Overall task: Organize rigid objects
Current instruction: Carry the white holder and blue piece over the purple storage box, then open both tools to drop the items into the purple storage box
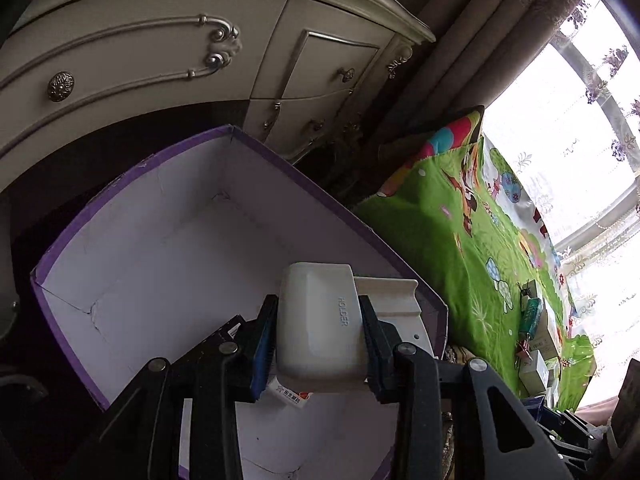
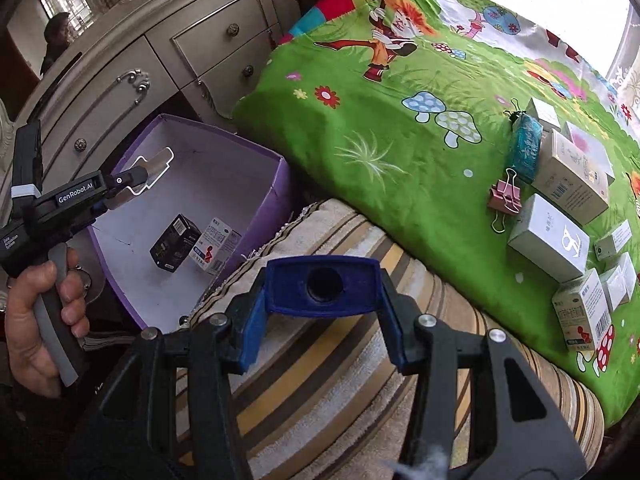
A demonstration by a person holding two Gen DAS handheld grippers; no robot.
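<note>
My left gripper [image 1: 319,314] is shut on a white plastic piece marked HOLDER [image 1: 320,336], held over the open purple box [image 1: 256,142] with its white inside. In the right wrist view, a hand [image 2: 36,312] holds that left gripper [image 2: 149,178] above the purple box [image 2: 276,188]. A small black carton [image 2: 175,243] and a white medicine carton [image 2: 216,250] lie on the box floor. My right gripper [image 2: 323,296] is shut on a dark blue piece with a round hole [image 2: 292,280], above a striped cushion [image 2: 340,368].
A green cartoon blanket [image 2: 400,140] carries several small cartons [image 2: 552,236], a pink binder clip [image 2: 505,196] and a teal pouch [image 2: 526,148] at the right. A cream dresser with drawers [image 2: 160,60] stands behind the purple box. Curtains and a bright window [image 1: 560,140] lie beyond.
</note>
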